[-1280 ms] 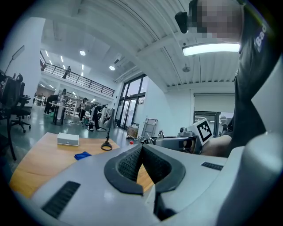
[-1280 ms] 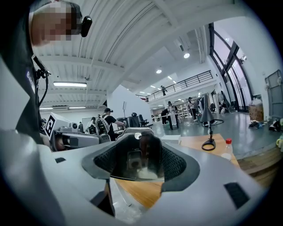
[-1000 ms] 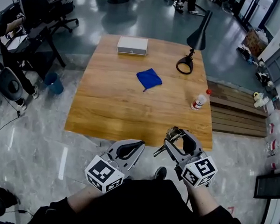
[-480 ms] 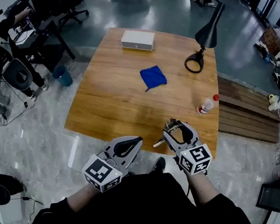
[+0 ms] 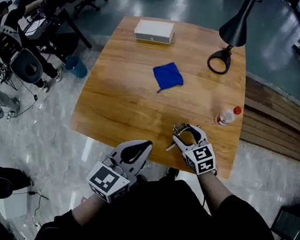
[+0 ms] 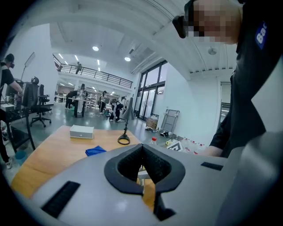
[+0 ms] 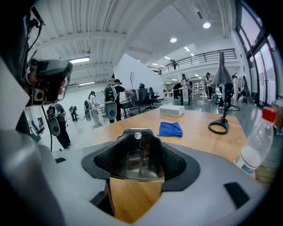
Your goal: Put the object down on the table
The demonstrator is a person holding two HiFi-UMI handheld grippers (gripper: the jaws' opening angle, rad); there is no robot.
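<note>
The right gripper (image 5: 187, 136) has its jaws closed on a shiny, dark-reflecting metal object (image 7: 136, 156), which stands upright between the pads just above the near right edge of the brown wooden table (image 5: 119, 102), so the set-down lies straight below. Contact with the top cannot be confirmed. The left gripper (image 5: 138, 149) is off the table edge, jaws together on nothing. No brand or writing is legible on the object.
</note>
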